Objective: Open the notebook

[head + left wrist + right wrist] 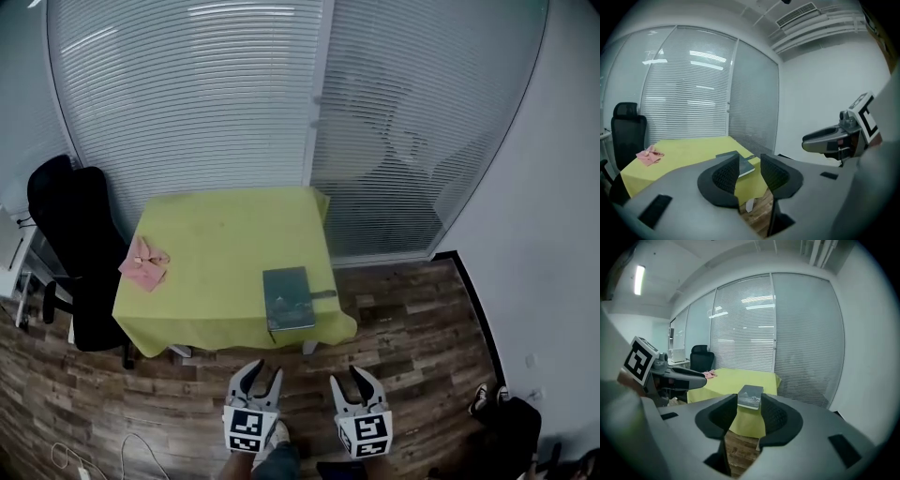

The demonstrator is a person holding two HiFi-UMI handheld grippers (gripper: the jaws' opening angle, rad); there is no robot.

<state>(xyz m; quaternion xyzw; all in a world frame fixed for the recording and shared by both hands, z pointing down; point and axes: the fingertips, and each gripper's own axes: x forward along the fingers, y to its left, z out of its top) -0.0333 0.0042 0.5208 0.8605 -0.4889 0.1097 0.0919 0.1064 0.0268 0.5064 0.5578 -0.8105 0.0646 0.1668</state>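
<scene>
Teal notebook (289, 298) lies closed on the yellow tablecloth (216, 239) — left gripper (261, 377) and right gripper (351, 381), both released and empty, should approach its free cover edge squarely.

Left gripper (262, 375) and right gripper (351, 381) side by side, fingers (726, 176) apart (both pairs), tilted slightly downward

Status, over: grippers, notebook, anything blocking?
Left gripper, right gripper open, empty, short of yellow-green table. Dark teal notebook closed near front edge. Pink cloth far left.
</scene>
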